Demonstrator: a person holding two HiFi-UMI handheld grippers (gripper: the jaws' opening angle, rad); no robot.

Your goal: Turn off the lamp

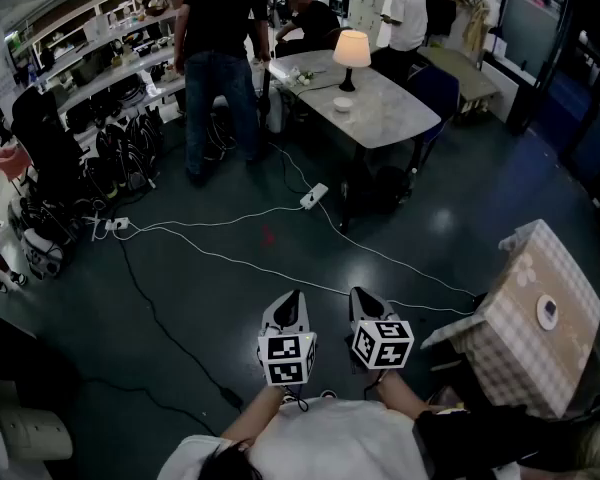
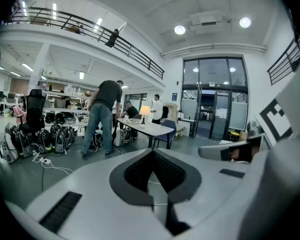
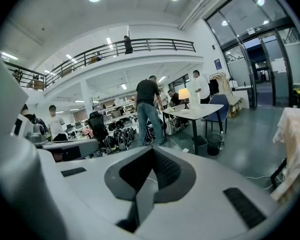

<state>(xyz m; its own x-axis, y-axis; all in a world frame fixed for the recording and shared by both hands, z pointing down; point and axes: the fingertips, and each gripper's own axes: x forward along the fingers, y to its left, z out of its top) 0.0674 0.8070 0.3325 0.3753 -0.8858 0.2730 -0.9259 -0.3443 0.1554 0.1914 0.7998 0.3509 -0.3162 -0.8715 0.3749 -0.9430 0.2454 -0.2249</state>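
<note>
One lamp (image 1: 352, 50) is glowing on one long table (image 1: 392, 120); three people are gathering there: a dark-shirted person (image 1: 220, 58), a seated person (image 1: 310, 20), a white-shirted person (image 1: 408, 13); two grippers are showing, left gripper (image 1: 293, 300) and right gripper (image 1: 365, 298); two power strips are lying about, a middle strip (image 1: 314, 196) and a left strip (image 1: 118, 224); one cloth-covered table (image 1: 520, 353) is standing.

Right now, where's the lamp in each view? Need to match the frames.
Head view: lamp, lit, top centre, on the white table.
Left gripper view: lamp, small, dead centre.
Right gripper view: lamp, right of centre.
Shared landmark: the standing person in jeans, just left of the table in all three.
</note>
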